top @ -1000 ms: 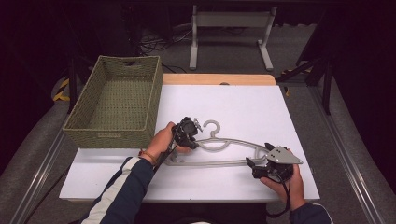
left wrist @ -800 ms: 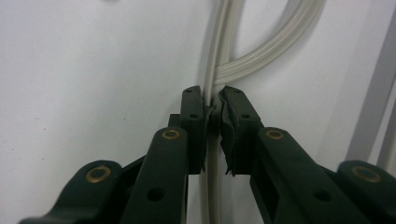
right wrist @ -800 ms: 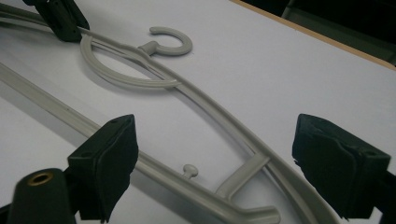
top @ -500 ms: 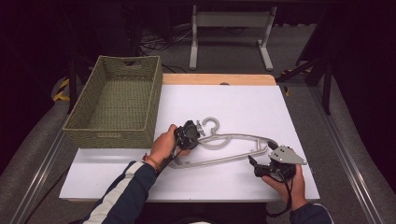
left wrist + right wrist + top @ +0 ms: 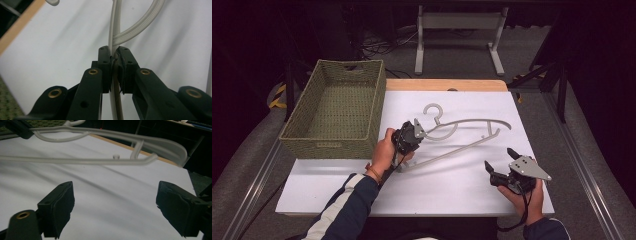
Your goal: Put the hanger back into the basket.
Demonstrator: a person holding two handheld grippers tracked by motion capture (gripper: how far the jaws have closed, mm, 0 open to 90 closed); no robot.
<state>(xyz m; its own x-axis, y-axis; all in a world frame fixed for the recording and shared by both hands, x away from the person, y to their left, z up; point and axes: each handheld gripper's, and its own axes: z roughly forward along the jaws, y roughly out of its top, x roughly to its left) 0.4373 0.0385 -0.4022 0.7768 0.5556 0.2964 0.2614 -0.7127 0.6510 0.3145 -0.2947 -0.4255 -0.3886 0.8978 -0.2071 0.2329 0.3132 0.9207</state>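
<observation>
Jaws of left gripper point(image 5: 412, 134) clamped tight on grey plastic hanger point(image 5: 472, 125), pinching its rod near the left end; close-up in the left gripper view shows the rod point(image 5: 113, 47) squeezed between both pads. Right gripper point(image 5: 501, 165) jaws wide apart, nothing between them, near bench's front right, apart from hanger. Hanger sits mid-bench over white sheet point(image 5: 462, 185), hook point(image 5: 433, 111) toward far edge. Green woven basket point(image 5: 337, 107) at bench's left, just beside left hand point(image 5: 384, 152).
</observation>
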